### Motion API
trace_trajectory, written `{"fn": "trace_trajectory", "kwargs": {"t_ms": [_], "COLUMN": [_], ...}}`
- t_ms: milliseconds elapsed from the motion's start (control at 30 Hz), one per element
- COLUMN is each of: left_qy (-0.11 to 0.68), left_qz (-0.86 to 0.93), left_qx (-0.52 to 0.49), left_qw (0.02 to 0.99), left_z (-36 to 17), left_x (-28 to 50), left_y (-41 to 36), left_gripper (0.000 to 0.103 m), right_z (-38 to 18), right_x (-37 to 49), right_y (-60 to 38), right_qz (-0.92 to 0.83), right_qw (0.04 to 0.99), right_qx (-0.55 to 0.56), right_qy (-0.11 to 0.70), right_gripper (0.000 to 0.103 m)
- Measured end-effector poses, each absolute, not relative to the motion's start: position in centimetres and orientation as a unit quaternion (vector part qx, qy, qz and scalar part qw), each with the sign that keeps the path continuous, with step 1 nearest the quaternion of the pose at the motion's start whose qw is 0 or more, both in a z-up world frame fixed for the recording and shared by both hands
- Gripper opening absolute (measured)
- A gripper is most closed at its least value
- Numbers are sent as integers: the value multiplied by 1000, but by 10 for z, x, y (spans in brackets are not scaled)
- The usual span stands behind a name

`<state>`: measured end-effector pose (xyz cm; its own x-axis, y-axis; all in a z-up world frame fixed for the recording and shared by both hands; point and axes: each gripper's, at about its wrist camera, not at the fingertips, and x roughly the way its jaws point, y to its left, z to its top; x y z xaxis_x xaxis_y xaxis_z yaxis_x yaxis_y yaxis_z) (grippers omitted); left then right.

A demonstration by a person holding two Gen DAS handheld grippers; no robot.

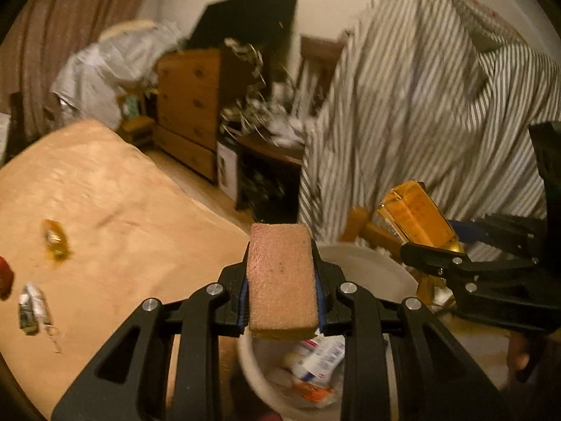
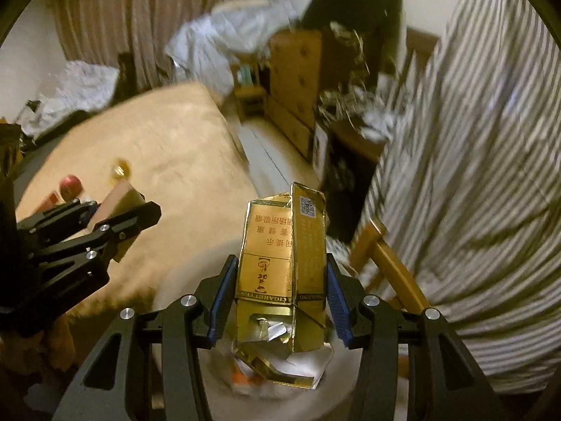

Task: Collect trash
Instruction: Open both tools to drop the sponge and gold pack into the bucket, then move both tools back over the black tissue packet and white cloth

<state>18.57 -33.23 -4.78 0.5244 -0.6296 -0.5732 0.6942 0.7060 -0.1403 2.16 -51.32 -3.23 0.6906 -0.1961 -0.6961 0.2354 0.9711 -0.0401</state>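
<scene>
A flattened gold cigarette pack (image 2: 282,263) stands upright between the pads of the right gripper (image 2: 280,280), its long axis running away from the camera along the fingers, its torn, foil-lined end nearest the camera. The jaws are partly closed and press on both of its narrow sides. In the left wrist view the same pack (image 1: 413,214) tilts up and to the left out of the right gripper (image 1: 438,256).

The left gripper (image 1: 282,280) is closed tightly on a pinkish-tan sponge block (image 1: 280,277), held on edge with its long axis pointing forward along the fingers. From the right wrist view the sponge block (image 2: 121,198) juts up and right from the left gripper (image 2: 115,224).

Both held items hang over a white bin (image 1: 368,263) holding wrappers. The bin stands just beside a tan-covered table (image 1: 122,193), where a gold wrapper (image 1: 54,240), a red item (image 1: 5,277) and a crumpled white wrapper (image 1: 31,307) lie. A striped cloth (image 1: 420,105) hangs behind the bin, draped over wooden furniture. A wooden dresser (image 1: 189,105) stands further back.
</scene>
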Motion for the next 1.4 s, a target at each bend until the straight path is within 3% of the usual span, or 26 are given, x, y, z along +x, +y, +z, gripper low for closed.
{"fn": "trace_trajectory", "kwargs": {"t_ms": [300,700,733,767,800,833,1200,1400], "left_qy": [346,349,348,347,345,339,336,327], "left_qz": [-379,-373,-371,-366,-364,-357,-351,-333], "left_qx": [86,88,89,90,87,83,86,79], "left_qw": [854,855,856,859,861,867,870,881], "left_z": [-85,-82,-82,-82,-83,-82,-81,-74], "left_x": [190,195,196,197,197,197,196,196], "left_y": [-361,-363,-364,-362,-361,-358,-350,-318], "left_gripper": [26,26,30,54,67,75,75,75], "right_z": [-61,-65,-65,-64,-64,-62,-59,-28], "right_x": [32,47,46,46,43,41,34,22], "right_y": [-527,-506,-505,-506,-506,-508,-503,-464], "right_qz": [-116,-108,-110,-111,-113,-117,-114,-99], "right_qw": [901,901,901,901,903,905,911,937], "right_qx": [49,48,47,47,49,54,66,41], "right_qy": [415,417,417,416,412,405,392,332], "right_gripper": [50,50,51,58,68,68,68,72]}}
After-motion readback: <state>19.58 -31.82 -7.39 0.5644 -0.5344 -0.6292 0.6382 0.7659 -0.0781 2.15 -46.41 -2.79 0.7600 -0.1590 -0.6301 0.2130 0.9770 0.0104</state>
